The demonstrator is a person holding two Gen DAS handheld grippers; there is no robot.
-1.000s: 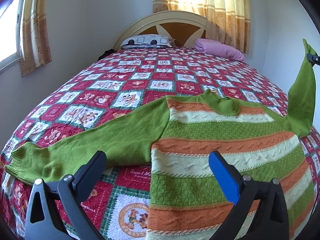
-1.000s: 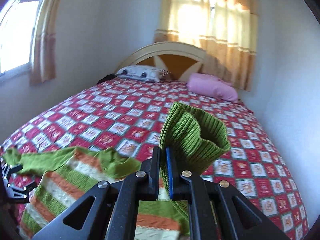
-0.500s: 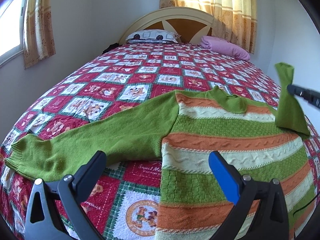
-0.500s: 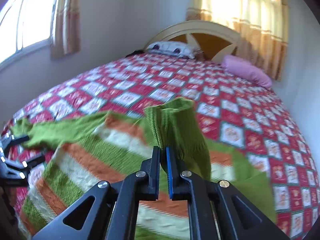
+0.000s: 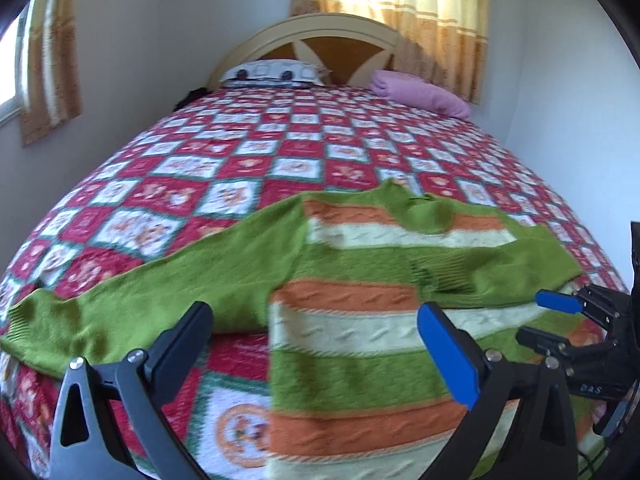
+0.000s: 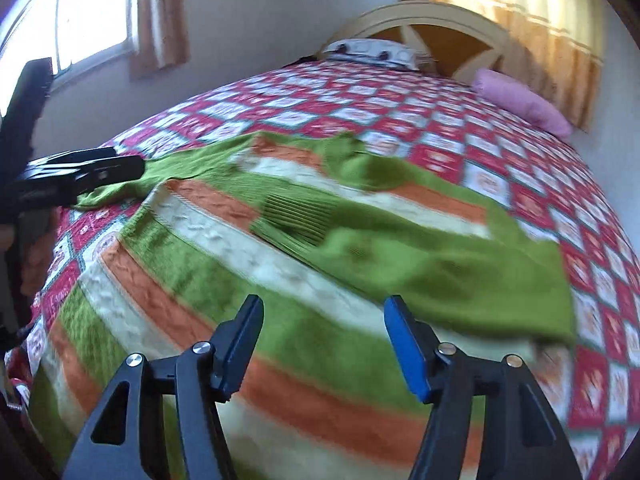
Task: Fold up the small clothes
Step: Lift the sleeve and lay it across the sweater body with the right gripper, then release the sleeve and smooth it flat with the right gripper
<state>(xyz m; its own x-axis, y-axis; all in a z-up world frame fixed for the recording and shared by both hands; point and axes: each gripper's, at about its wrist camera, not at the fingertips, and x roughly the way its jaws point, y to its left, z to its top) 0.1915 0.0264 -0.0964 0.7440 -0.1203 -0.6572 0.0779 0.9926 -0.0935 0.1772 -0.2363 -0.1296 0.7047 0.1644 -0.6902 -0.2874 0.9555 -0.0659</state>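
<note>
A small knit sweater with green, orange and cream stripes lies flat on the bed; it also shows in the right wrist view. Its right sleeve is folded across the chest, ribbed cuff near the middle. The left sleeve lies stretched out to the left. My left gripper is open and empty above the sweater's lower left. My right gripper is open and empty over the sweater's lower part; it also shows in the left wrist view at the right edge.
The bed has a red and white patchwork quilt. A patterned pillow and a pink pillow lie by the cream headboard. Walls stand close on the left and right, with curtained windows.
My right gripper carried the right sleeve across the sweater's chest, opened and let it go, then drew back. The sleeve now lies flat. My left gripper stayed open and shifted slightly.
</note>
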